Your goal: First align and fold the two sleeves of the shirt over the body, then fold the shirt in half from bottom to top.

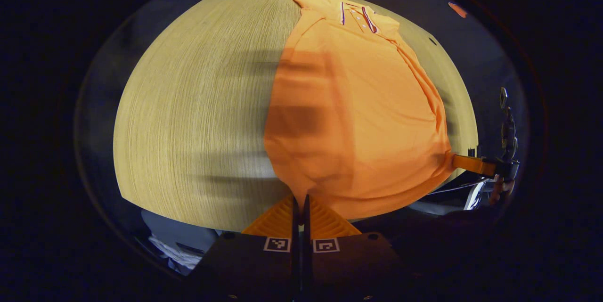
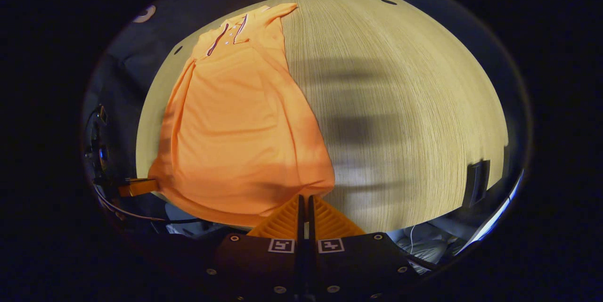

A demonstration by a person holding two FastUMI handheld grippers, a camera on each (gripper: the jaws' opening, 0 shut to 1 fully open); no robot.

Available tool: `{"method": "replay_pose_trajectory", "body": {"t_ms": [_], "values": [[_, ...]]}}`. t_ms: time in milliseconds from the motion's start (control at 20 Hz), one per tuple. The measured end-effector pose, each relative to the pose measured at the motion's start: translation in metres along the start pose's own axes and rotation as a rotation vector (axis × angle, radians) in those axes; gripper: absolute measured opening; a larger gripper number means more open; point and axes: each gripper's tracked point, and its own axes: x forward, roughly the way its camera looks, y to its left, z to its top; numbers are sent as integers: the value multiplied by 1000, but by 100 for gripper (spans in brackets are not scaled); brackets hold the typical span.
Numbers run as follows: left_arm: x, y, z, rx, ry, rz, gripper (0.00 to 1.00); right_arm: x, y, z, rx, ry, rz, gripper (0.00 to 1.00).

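Orange shirt (image 1: 372, 118), striped collar (image 1: 355, 14); pale wood-grain table (image 1: 198, 118)

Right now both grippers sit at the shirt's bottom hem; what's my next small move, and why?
Probably lift both corners together toward the collar. The sleeves look already folded in, and the left gripper and right gripper look closed on the shirt hem.
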Motion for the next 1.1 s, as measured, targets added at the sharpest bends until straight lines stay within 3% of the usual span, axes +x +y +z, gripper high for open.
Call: {"method": "replay_pose_trajectory", "body": {"t_ms": [550,700,1100], "values": [[-25,-9,30,43,-81,16,3,-24,2,17,-43,-54,15,3],[-38,-22,42,35,-114,-18,3,-36,6,35,-29,-89,42,3],[-60,-38,86,76,-199,-4,3,-56,0,90,-60,-178,48,3]]}}
